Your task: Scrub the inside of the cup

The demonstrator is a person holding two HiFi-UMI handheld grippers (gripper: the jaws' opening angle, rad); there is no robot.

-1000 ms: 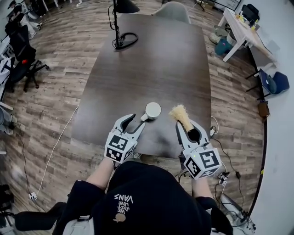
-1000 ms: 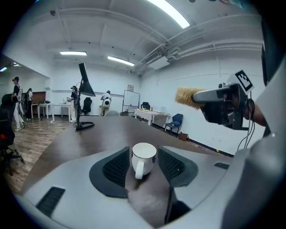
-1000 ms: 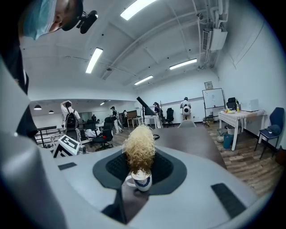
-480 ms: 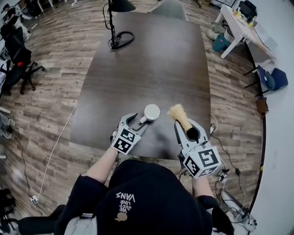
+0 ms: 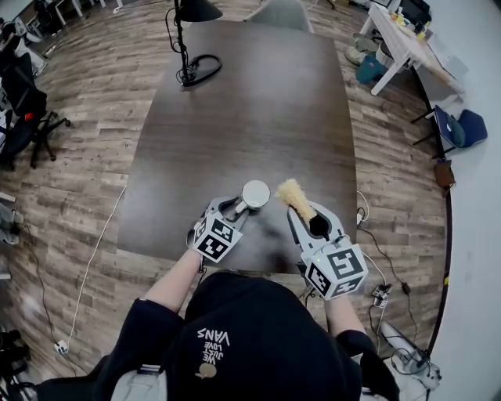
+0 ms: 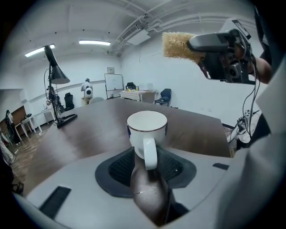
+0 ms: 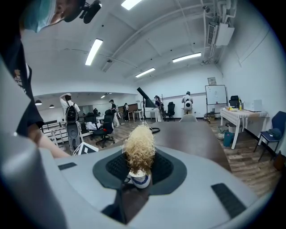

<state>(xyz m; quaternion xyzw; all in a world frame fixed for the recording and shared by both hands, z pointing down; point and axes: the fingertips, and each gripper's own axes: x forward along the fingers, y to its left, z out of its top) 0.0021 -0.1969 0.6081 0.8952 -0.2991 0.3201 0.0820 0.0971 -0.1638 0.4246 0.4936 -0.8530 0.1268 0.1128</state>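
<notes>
A white cup (image 5: 255, 193) stands upright on the dark table (image 5: 250, 110) near its front edge, with its handle (image 6: 150, 152) pointing back at me. My left gripper (image 5: 233, 207) reaches it from the near side. Its jaws are closing with the handle between the pads (image 6: 121, 166), and a small gap still shows on each side. My right gripper (image 5: 307, 213) is shut on the dark handle of a brush (image 5: 291, 194). Its straw-coloured bristles (image 7: 139, 150) point up and away. The brush hangs just right of the cup, above rim height in the left gripper view.
A black desk lamp (image 5: 184, 47) stands at the table's far left, its base and cable (image 5: 197, 70) beside it. A grey chair (image 5: 283, 14) sits at the far end. The table's front edge runs right below both grippers. A white side table (image 5: 401, 43) stands at the back right.
My left gripper has moved forward and right until the cup's handle lies between its jaws. The right gripper and brush have shifted slightly left, closer to the cup.
</notes>
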